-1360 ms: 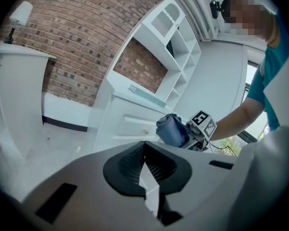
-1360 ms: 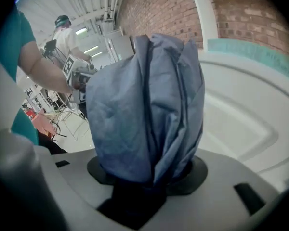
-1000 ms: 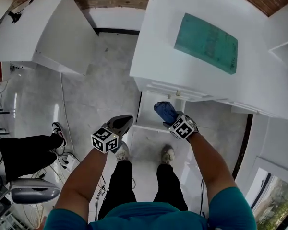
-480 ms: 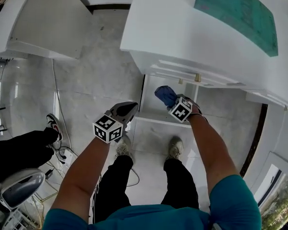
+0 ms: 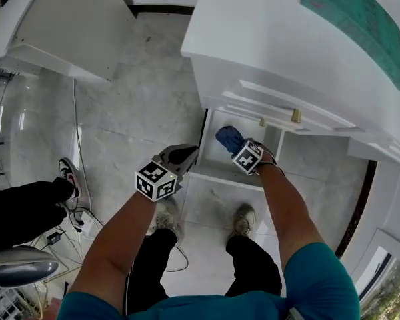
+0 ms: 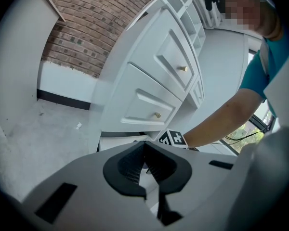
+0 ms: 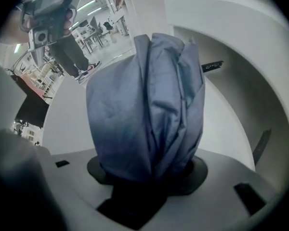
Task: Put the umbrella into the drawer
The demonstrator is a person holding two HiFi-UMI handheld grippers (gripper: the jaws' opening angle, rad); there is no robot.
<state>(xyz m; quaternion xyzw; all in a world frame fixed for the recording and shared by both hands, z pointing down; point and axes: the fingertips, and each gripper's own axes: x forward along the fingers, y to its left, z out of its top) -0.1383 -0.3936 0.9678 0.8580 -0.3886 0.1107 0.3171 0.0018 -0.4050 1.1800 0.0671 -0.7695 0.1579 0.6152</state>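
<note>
Head view first: the bottom drawer [image 5: 221,173] of the white cabinet [image 5: 253,39] is sitting pulled out, and the right gripper [image 5: 240,147] is pointing steeply down over it, dangling the folded blue umbrella [image 5: 229,139] above the open space. I can't tell whether it's touching anything yet. The left gripper [image 5: 189,153] is hovering just beside the drawer's front corner, apart from it. In the left gripper view its jaws are sitting together with nothing in them, and the drawer's edge is peeking out under the closed upper drawers [image 6: 156,105]. In the right gripper view the jaws are clamping around the umbrella's bunched fabric, with white walls curving behind it. What's worrying me: that grip is looking like mostly loose cloth, so the umbrella could slip out early. Going in this steep, it could also snag the drawer above or end up propped on the front wall, so the drawer won't shut.
</note>
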